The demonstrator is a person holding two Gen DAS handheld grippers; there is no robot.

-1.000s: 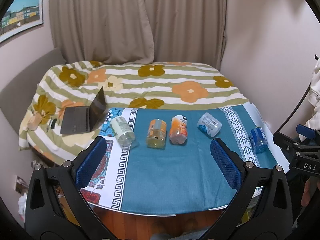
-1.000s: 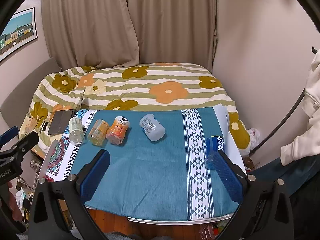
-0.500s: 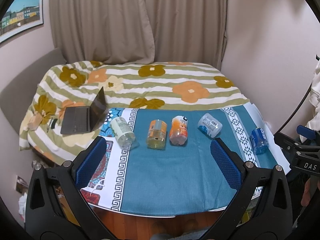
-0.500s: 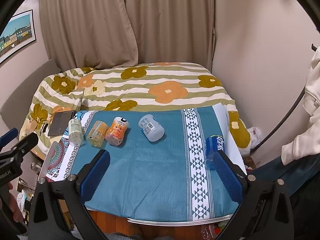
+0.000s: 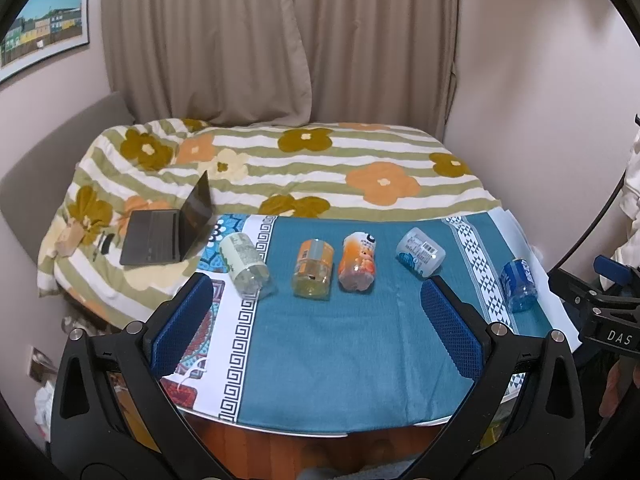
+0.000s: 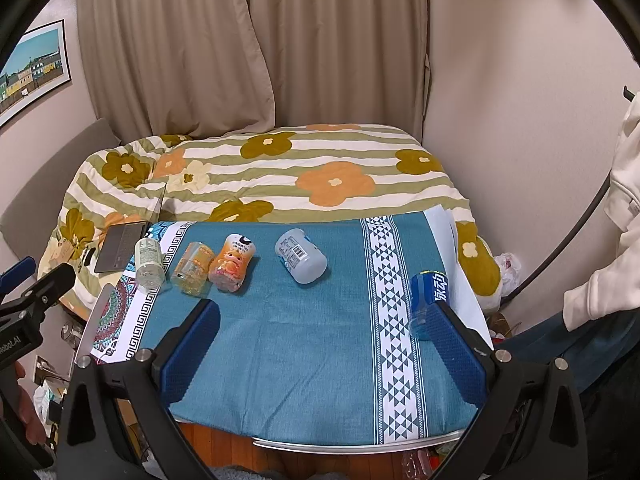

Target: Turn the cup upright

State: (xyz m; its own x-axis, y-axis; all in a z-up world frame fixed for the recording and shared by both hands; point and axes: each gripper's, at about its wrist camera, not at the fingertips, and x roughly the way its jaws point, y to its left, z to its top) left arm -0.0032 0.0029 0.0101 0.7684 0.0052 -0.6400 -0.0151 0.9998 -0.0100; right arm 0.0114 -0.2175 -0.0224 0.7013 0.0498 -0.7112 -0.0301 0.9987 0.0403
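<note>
Cups on their sides, both grippers wide apart

Five cups lie tipped over on the surface (image 5: 328,368), which is draped in a teal cloth (image 6: 304,336) with white patterned bands. From the left wrist view they run left to right: a pale green-labelled cup (image 5: 245,264), a yellow-orange cup (image 5: 313,269), an orange cup with a cartoon print (image 5: 357,262), a clear cup with a white barcode label (image 5: 420,252), and a blue cup (image 5: 518,285) near the right edge, well apart from the others. The first three lie near one another; whether they touch is unclear.

Left gripper (image 5: 316,322) hovers over the near part of the surface, its blue pads spread wide and holding nothing. Right gripper (image 6: 324,354) is likewise spread wide and empty; in its view the blue cup (image 6: 429,300) sits just beyond its right finger (image 6: 460,354).

Behind the surface is a bed with a flowered, striped quilt (image 5: 320,168); an open laptop (image 5: 168,228) rests on it at the left. Beige curtains (image 6: 256,48) hang at the back.
</note>
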